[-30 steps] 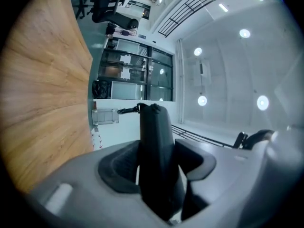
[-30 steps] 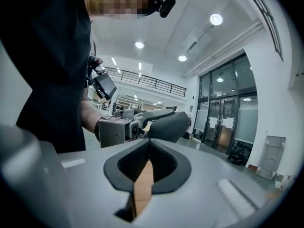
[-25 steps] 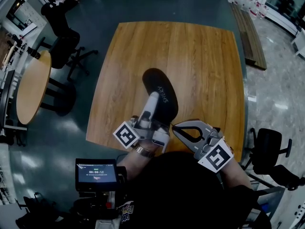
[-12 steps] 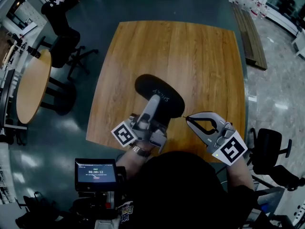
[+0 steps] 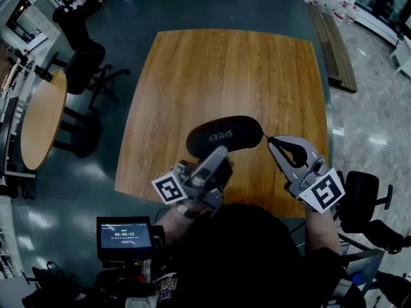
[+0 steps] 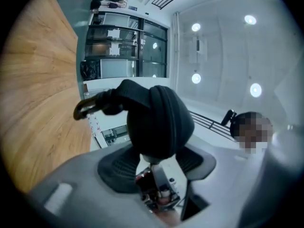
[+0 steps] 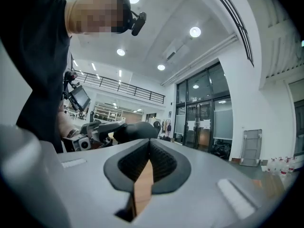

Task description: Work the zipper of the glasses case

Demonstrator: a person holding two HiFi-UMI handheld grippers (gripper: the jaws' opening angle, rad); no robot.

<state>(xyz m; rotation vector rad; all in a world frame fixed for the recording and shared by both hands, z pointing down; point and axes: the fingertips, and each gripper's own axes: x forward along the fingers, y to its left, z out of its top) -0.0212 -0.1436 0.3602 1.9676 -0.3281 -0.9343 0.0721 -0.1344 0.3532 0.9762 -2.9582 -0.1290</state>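
Observation:
The black oval glasses case with pale lettering lies crosswise over the near part of the wooden table. My left gripper comes up from below and is shut on the case's near side. In the left gripper view the case bulges between the black pads. A small dark pull loop sticks out at its far end. My right gripper is shut with its tips at the case's right end, on the thin zipper pull. Its jaws are closed in the right gripper view, with the case beyond.
A round wooden table and dark chairs stand to the left, with a seated person at the far left. A wooden bench runs along the right. An office chair is near my right arm. A small screen hangs below.
The case has swung from pointing up-left to lying crosswise and has shifted right. The right gripper has moved right and away from me along the case's end; the left gripper has kept its hold.

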